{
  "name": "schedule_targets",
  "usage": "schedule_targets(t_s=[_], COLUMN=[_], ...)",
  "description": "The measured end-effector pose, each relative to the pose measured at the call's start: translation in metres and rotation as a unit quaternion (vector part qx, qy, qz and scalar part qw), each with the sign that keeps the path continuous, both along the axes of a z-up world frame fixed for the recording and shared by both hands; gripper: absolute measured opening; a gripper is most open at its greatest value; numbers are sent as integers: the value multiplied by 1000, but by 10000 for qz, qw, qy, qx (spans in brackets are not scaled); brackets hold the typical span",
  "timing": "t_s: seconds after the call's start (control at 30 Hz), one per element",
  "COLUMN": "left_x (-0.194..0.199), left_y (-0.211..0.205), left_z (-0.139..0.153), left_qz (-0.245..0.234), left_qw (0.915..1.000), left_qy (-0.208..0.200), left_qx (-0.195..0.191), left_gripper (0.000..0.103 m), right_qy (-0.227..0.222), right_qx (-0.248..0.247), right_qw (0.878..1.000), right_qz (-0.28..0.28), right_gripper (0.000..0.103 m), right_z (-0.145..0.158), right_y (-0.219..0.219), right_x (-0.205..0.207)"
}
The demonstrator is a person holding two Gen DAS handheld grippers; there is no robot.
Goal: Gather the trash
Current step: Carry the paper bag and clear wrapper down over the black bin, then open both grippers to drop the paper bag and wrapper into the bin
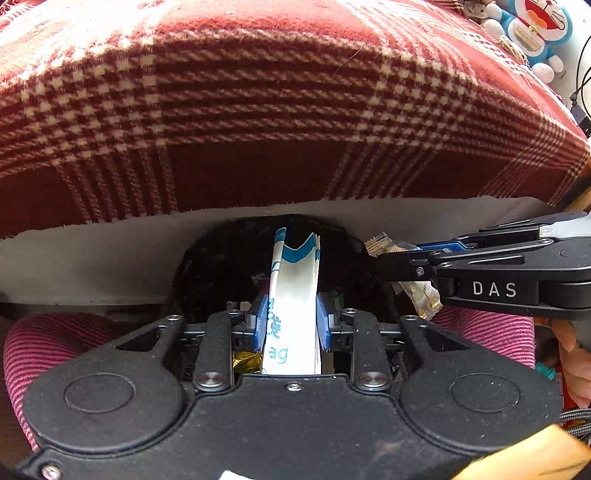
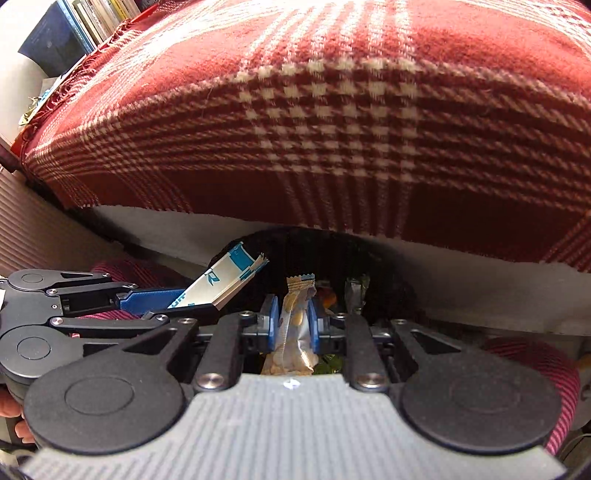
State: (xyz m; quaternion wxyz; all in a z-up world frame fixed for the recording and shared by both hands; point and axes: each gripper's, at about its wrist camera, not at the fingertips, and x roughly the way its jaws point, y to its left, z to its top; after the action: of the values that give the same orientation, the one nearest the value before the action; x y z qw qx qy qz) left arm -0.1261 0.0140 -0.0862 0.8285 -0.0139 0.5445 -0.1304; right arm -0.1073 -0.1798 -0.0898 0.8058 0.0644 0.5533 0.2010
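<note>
Left gripper (image 1: 291, 325) pinches a white-and-blue printed packet (image 1: 293, 291) — creased; right gripper (image 2: 291, 325) jaws clamp a crinkled gold-and-silver wrapper (image 2: 295, 325) over the black bin (image 1: 221, 258).

A lived-in home room. A red-and-white plaid wool blanket (image 1: 258, 110) drapes the furniture, a blue-and-white cartoon cat plush (image 1: 535, 26) sits at its far right corner, and a row of books (image 2: 99, 18) stands beyond its far left corner.
</note>
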Motion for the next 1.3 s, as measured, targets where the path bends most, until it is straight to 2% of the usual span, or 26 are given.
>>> schedule_targets(t_s=[0.57, 0.93, 1.1, 1.13, 1.27, 1.3], left_x=[19, 25, 27, 27, 28, 29], left_y=[-10, -6, -5, -5, -3, -3], left_z=[-40, -49, -51, -52, -51, -51], left_qz=[171, 221, 248, 255, 277, 283], left_qw=[9992, 9987, 9985, 9984, 9982, 9981], left_qy=[371, 465, 497, 504, 528, 539], left_qx=[49, 28, 13, 14, -14, -20], left_gripper=[33, 36, 40, 42, 50, 50], right_qy=[314, 377, 373, 370, 316, 308], right_qx=[-38, -45, -47, -48, -72, -75], right_qw=[9995, 9992, 9991, 9992, 9994, 9994], right_qz=[-76, -154, -171, -164, -128, -123], right_gripper=[28, 28, 28, 28, 44, 45], right_z=[-32, -37, -38, -38, -36, -36], right_y=[3, 3, 3, 3, 4, 4], right_x=[14, 20, 21, 21, 21, 20])
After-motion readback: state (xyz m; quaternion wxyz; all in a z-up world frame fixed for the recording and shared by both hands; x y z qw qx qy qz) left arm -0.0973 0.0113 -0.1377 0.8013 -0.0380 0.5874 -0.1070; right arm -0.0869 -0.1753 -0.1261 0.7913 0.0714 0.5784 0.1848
